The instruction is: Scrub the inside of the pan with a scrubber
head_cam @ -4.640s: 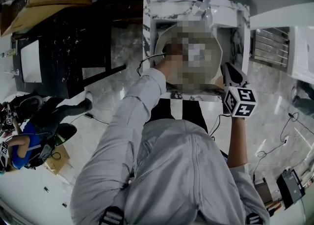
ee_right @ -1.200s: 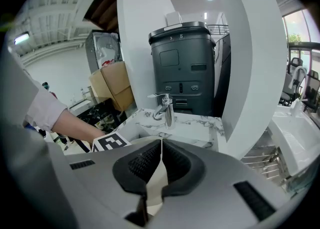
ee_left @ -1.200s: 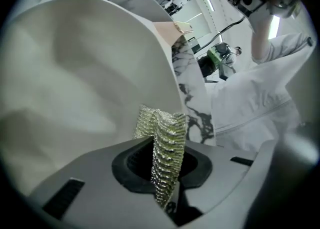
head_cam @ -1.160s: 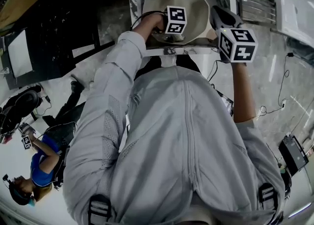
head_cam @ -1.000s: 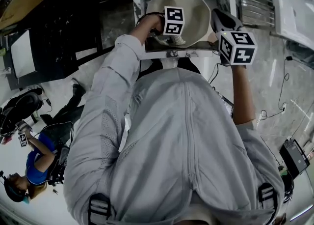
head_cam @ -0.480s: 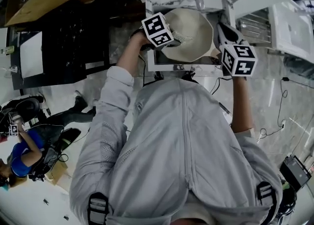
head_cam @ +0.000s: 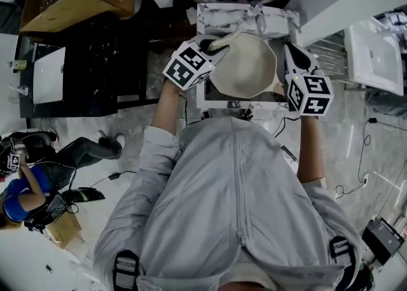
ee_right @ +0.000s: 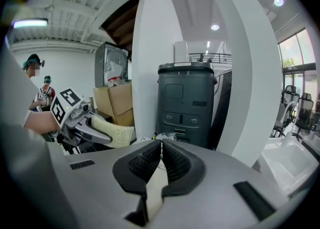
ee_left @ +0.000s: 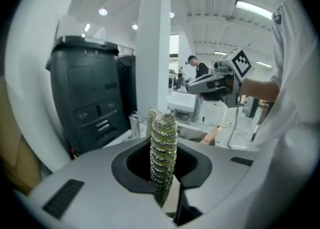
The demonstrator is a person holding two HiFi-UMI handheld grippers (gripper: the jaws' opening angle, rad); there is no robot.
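The left gripper (ee_left: 161,173) is clamped on the scrubber (ee_left: 162,148), which stands on end between the jaws. The pan (head_cam: 245,67) sits in the marbled sink (head_cam: 210,13), just to that gripper's right, so the left hand looks nearer the bowl. The right gripper (ee_right: 160,155), jaws pressed together on nothing, waits by the pan's handle (head_cam: 278,86). A dark bin (ee_right: 186,105) stands behind on the pale glossy floor.

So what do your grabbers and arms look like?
The left gripper and right gripper have smooth grey bodies with dark pads inside. Each carries a white cube with black square markers. The arms wear light grey sleeves.
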